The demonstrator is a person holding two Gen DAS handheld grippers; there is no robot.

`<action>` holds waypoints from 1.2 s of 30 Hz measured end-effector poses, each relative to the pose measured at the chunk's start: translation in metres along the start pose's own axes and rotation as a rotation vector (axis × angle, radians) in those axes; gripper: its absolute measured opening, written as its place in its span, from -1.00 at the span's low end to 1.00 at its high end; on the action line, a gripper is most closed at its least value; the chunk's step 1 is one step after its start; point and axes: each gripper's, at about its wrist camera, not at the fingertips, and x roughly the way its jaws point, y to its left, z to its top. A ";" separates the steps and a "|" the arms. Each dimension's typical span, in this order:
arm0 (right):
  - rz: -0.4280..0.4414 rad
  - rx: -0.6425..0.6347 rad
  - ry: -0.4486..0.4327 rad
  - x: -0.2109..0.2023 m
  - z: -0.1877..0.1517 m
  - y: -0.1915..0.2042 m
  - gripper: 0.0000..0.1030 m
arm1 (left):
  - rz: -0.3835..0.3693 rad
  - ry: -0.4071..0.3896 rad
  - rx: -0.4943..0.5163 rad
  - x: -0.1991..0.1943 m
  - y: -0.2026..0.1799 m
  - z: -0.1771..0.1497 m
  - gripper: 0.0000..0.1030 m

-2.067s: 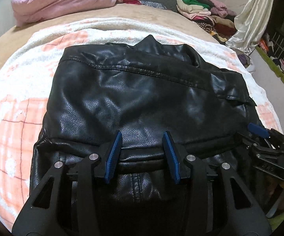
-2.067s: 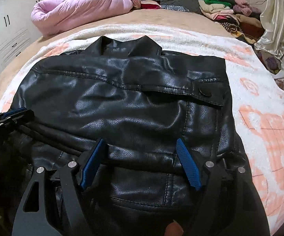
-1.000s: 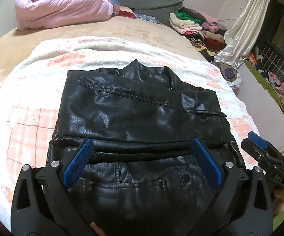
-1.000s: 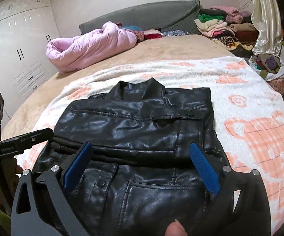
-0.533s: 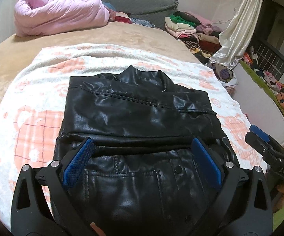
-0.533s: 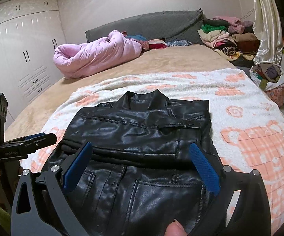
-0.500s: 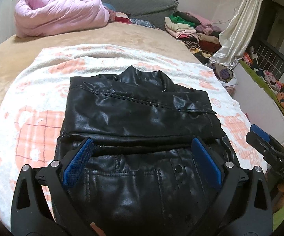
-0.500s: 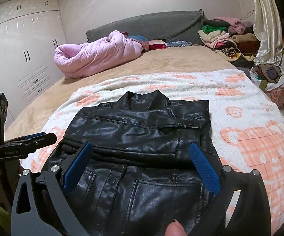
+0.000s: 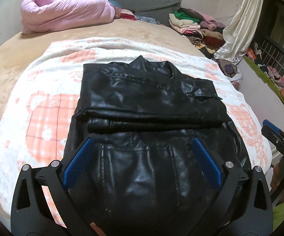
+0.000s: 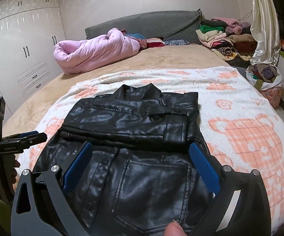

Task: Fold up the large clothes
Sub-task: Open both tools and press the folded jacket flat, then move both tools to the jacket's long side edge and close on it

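Observation:
A black leather jacket (image 9: 146, 106) lies on a white and orange blanket (image 9: 43, 114) on the bed, collar at the far end. Its far half is folded over, with the fold's edge running across the middle; it also shows in the right wrist view (image 10: 130, 122). My left gripper (image 9: 142, 157) is open and empty, held above the jacket's near part. My right gripper (image 10: 140, 163) is open and empty above the near pocket area. Each gripper appears at the edge of the other's view, the right one (image 9: 275, 137) and the left one (image 10: 20, 139).
A pink quilt (image 10: 94, 51) lies at the head of the tan bed (image 10: 171, 57). Piled clothes (image 10: 224, 37) and a cream curtain (image 10: 263, 23) stand at the right. White wardrobes (image 10: 14, 55) line the left wall. A bag of clothes (image 10: 267, 80) sits beside the bed.
Both grippers opened, let go of the jacket's folded edge and pulled back toward me and upward. The folded part now lies flat on the jacket.

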 end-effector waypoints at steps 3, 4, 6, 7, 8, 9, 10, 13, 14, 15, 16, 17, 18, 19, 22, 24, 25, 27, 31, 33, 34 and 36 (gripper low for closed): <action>0.004 -0.008 0.007 -0.003 -0.010 -0.002 0.91 | 0.012 0.006 -0.002 -0.003 0.005 -0.008 0.81; 0.006 -0.012 0.012 -0.003 -0.013 -0.003 0.91 | 0.014 0.006 -0.004 -0.004 0.007 -0.011 0.81; -0.007 -0.022 0.034 -0.002 -0.022 -0.004 0.91 | 0.022 0.006 -0.008 -0.006 0.010 -0.016 0.81; -0.010 -0.026 0.043 -0.002 -0.025 -0.005 0.91 | 0.024 0.010 -0.011 -0.007 0.012 -0.018 0.81; -0.014 -0.031 0.054 -0.003 -0.029 -0.006 0.91 | 0.025 0.014 -0.014 -0.007 0.013 -0.021 0.81; -0.017 -0.035 0.061 -0.003 -0.032 -0.007 0.91 | 0.027 0.017 -0.013 -0.008 0.015 -0.024 0.81; -0.020 -0.039 0.068 -0.004 -0.036 -0.007 0.91 | 0.032 0.020 -0.013 -0.008 0.016 -0.027 0.81; -0.027 -0.044 0.089 -0.006 -0.047 -0.011 0.91 | 0.051 0.027 -0.011 -0.011 0.021 -0.035 0.81; -0.029 -0.047 0.098 -0.006 -0.051 -0.012 0.91 | 0.056 0.029 -0.014 -0.012 0.023 -0.038 0.81; -0.031 -0.050 0.105 -0.007 -0.055 -0.013 0.91 | 0.061 0.031 -0.018 -0.013 0.026 -0.041 0.81; -0.033 -0.050 0.113 -0.008 -0.060 -0.014 0.91 | 0.065 0.033 -0.020 -0.014 0.028 -0.042 0.81; -0.033 -0.051 0.118 -0.009 -0.063 -0.015 0.91 | 0.072 0.036 -0.025 -0.016 0.031 -0.046 0.81; -0.034 -0.052 0.124 -0.010 -0.066 -0.017 0.91 | 0.078 0.039 -0.027 -0.017 0.033 -0.048 0.81; -0.035 -0.052 0.129 -0.011 -0.069 -0.018 0.91 | 0.082 0.041 -0.028 -0.018 0.035 -0.050 0.81; -0.032 -0.040 0.148 -0.014 -0.080 -0.024 0.91 | 0.094 0.050 -0.038 -0.024 0.042 -0.059 0.81; -0.030 -0.034 0.158 -0.017 -0.084 -0.028 0.91 | 0.096 0.058 -0.047 -0.026 0.048 -0.063 0.81; -0.032 -0.033 0.162 -0.018 -0.086 -0.030 0.91 | 0.103 0.065 -0.051 -0.027 0.050 -0.066 0.81; -0.034 -0.036 0.175 -0.020 -0.091 -0.034 0.91 | 0.107 0.076 -0.058 -0.027 0.056 -0.072 0.81; -0.029 -0.037 0.202 -0.024 -0.102 -0.040 0.91 | 0.125 0.106 -0.072 -0.028 0.067 -0.085 0.81; -0.028 -0.035 0.214 -0.025 -0.106 -0.042 0.91 | 0.125 0.125 -0.079 -0.027 0.072 -0.092 0.81; -0.025 -0.035 0.221 -0.024 -0.108 -0.043 0.91 | 0.117 0.147 -0.090 -0.025 0.076 -0.097 0.81; -0.022 -0.032 0.236 -0.024 -0.113 -0.046 0.91 | 0.096 0.161 -0.117 -0.023 0.083 -0.104 0.81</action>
